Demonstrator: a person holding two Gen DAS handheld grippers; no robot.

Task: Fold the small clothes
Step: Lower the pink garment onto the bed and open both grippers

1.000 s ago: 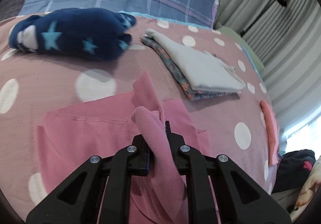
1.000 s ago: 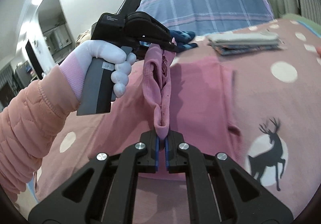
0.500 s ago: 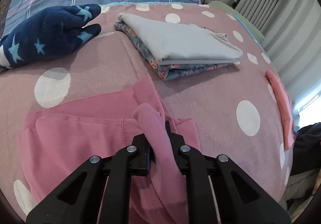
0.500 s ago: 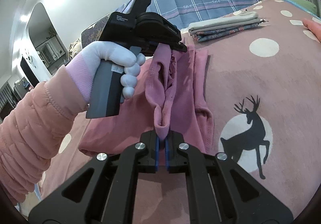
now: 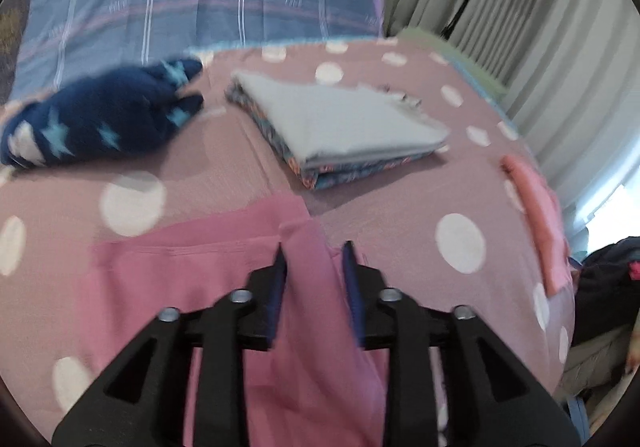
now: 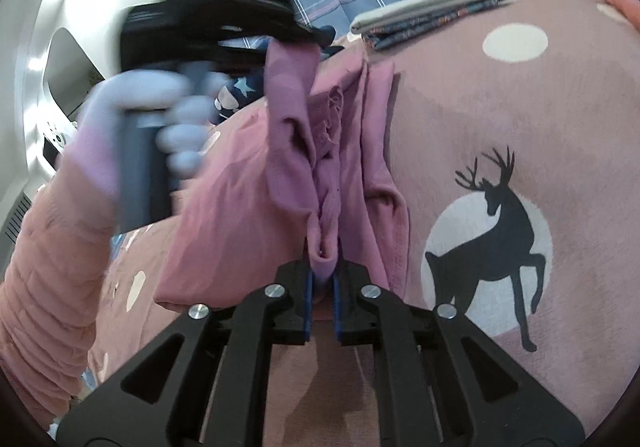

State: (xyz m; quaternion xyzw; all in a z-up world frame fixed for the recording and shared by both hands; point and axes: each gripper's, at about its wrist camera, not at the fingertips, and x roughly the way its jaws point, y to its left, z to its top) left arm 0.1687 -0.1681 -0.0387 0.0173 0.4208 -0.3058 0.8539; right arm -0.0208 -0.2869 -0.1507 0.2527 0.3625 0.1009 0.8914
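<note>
On the polka-dot bed cover (image 5: 224,163), just in front of the folded stack (image 5: 344,127), a pink garment (image 5: 192,259) is being folded. Its near edge is being held in the right tool (image 6: 323,267), whose jaws are nearly closed and pinching a bunched fold of cloth. The left tool (image 5: 314,267) has just been opening: its jaws are now standing apart, with a strip of the pink cloth lying loosely between them, apparently released. For a clean fold, the released edge should be laid flat and square before the right grip is let go. The left tool is being gripped by a gloved hand (image 6: 160,115), raised above the garment and angled downward toward the stack.
</note>
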